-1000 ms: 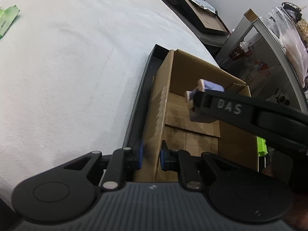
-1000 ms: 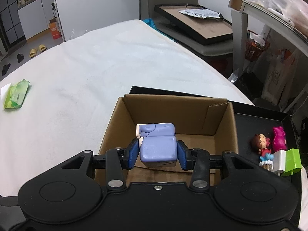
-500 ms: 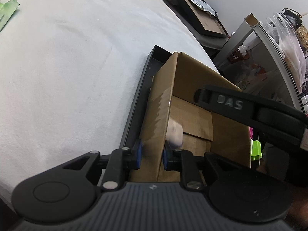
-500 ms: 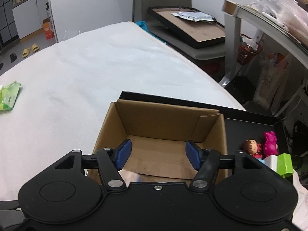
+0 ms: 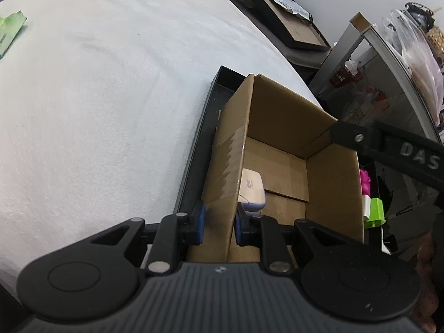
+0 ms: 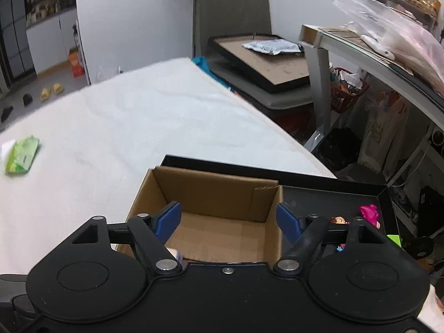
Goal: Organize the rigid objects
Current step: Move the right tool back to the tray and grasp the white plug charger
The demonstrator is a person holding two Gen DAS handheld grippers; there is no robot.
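Note:
An open cardboard box (image 5: pixel 280 127) (image 6: pixel 211 188) stands in a black tray (image 5: pixel 194 161) (image 6: pixel 333 191). My left gripper (image 5: pixel 217 223) is shut on the box's near left wall. A pale lilac block toy (image 5: pixel 251 190) lies inside the box against that wall; only a sliver of the toy (image 6: pixel 176 254) shows in the right wrist view. My right gripper (image 6: pixel 230 222) hangs open above the box with nothing between its fingers. Its arm crosses the right of the left wrist view.
Small figures, a pink one (image 6: pixel 369 213) and a green block (image 5: pixel 374 212), lie in the tray right of the box. A green packet (image 6: pixel 22 158) rests on the white cloth far left. A framed board (image 6: pixel 263 61) and cluttered shelves stand beyond the table's right edge.
The right gripper let go of the lilac block, which dropped into the box. It then opened wide and rose up and back. The left gripper kept its hold on the box wall.

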